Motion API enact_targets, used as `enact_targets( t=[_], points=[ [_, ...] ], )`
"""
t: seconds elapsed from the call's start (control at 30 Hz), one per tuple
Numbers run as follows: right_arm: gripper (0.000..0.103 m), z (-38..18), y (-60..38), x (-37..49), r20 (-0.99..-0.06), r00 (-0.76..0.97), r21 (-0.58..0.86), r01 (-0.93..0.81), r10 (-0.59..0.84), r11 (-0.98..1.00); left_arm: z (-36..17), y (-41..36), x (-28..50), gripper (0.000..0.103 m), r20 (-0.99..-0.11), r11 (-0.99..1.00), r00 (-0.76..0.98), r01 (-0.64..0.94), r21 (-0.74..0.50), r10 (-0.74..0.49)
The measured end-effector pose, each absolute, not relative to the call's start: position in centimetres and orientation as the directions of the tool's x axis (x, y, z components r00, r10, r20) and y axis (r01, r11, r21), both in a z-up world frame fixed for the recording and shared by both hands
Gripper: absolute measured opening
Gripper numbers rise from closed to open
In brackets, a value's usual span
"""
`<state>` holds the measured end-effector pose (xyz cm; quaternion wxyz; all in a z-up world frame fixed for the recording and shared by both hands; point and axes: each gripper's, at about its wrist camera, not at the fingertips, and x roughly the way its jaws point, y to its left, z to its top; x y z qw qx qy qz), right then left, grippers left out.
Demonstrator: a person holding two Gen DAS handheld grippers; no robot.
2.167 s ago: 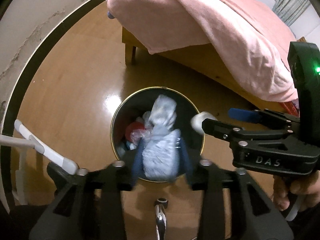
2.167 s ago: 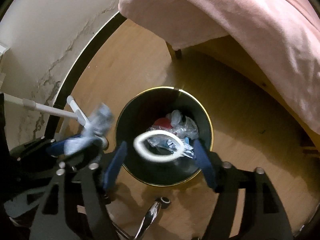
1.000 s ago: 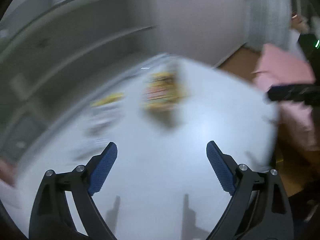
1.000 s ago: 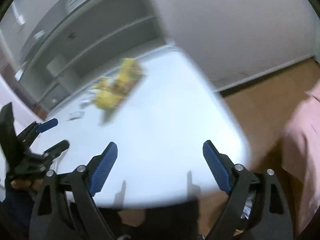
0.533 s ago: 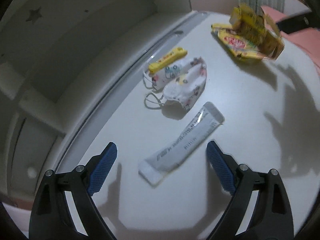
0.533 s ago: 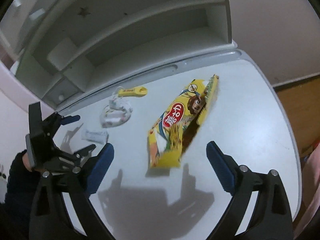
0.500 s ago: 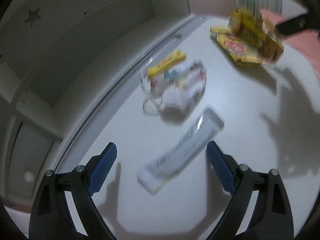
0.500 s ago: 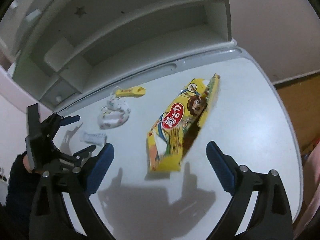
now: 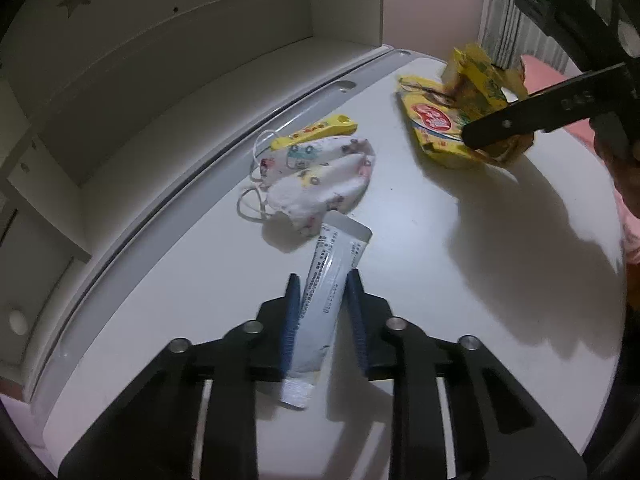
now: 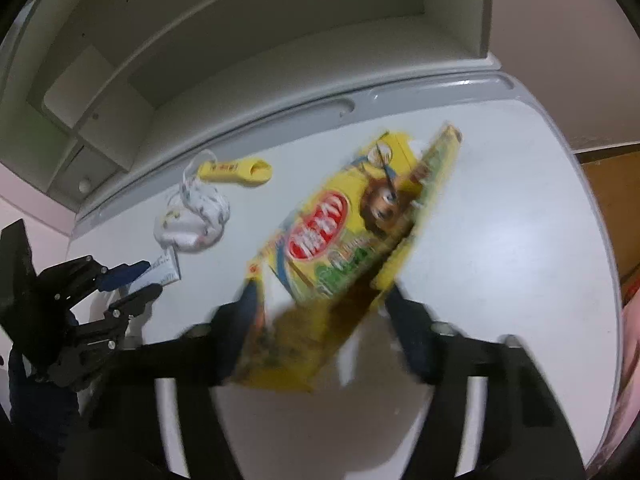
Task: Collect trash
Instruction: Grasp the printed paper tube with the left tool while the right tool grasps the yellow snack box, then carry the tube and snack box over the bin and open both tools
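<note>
1. White desk [image 9: 420, 264] carries all the trash; grey shelving [image 9: 200, 40] stands behind it in both views.
2. Left wrist view: the left gripper [image 9: 323, 280] has its blue pads [image 9: 291, 312] closed against the two sides of a white tube [image 9: 326, 276], which lies flat on the desk with its crimped end toward the camera. Small print runs along the tube but is too fine to read.
3. Same view only: the tube's far end touches a patterned face mask [image 9: 320, 176], whose ear loops lie toward the shelving. A yellow tag [image 9: 316, 132] lies just behind the mask; its printing is not legible.
4. Same view, upper right: the right gripper [image 9: 520, 120] appears from the side, closed on a yellow wrapper [image 9: 452, 120] with a red oval label. Letters moulded on the gripper body are too unclear to read.
5. Right wrist view: the wrapper [image 10: 340, 248] fills the centre, tilted and blurred, between the right gripper's [image 10: 320, 300] fingers, which are part closed on its two sides. A red oval with white script and a cartoon face show; the script cannot be read for blur.
6. Right wrist view alone shows the wooden floor [image 10: 608, 184] past the desk's right edge.
7. Right wrist view, left edge: the left gripper [image 10: 132, 284] holds the tube [image 10: 160, 272], with the mask [image 10: 192, 220] and tag [image 10: 236, 170] beyond it.
</note>
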<state>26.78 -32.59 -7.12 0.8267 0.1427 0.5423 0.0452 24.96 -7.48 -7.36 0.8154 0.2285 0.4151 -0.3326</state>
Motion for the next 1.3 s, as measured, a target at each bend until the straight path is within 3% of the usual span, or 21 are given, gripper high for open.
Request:
enact_targets(
  t=[0.03, 0.07, 0.13, 0.53, 0.8, 1.03, 1.3],
  points=[
    [0.021, -7.4, -32.7, 26.7, -0.887, 0.400, 0.287, 0.080, 0.233, 0.955, -7.3, -7.6, 24.6, 0.015, -0.830, 0.681, 0.438, 0.725, 0.101, -0.344],
    [0.011, -7.5, -32.9, 26.4, -0.886, 0.401, 0.288, 0.085, 0.232, 0.954, -7.3, -7.7, 24.3, 0.014, -0.831, 0.694, 0.446, 0.712, 0.105, -0.332],
    [0.009, -7.2, -33.1, 25.6, -0.877, 0.418, 0.297, 0.077, 0.239, 0.952, -7.1, -7.7, 23.5, 0.012, -0.835, 0.714, 0.448, 0.693, 0.099, -0.320],
    [0.008, -2.6, -38.3, 15.2, -0.807, 0.556, 0.302, 0.098, 0.199, 0.948, -2.6, -10.9, 13.7, 0.011, -0.788, 0.779, 0.492, 0.627, 0.024, -0.371],
    [0.008, -2.7, -49.6, 1.3, -0.795, 0.607, 0.266, 0.323, 0.017, 0.908, -1.4, -25.4, 7.4, 0.011, -0.728, 0.619, 0.396, 0.784, -0.049, -0.559],
    [0.008, -7.7, -59.8, -13.2, -0.837, 0.522, 0.217, 0.592, -0.164, 0.776, -4.3, -39.7, -1.4, 0.011, -0.710, 0.379, 0.194, 0.919, -0.110, -0.677],
    [0.008, -18.5, -65.4, -21.7, -0.917, 0.369, 0.202, 0.756, -0.149, 0.623, -14.9, -51.3, -7.1, 0.012, -0.795, 0.221, 0.005, 0.962, -0.163, -0.607]
  ],
)
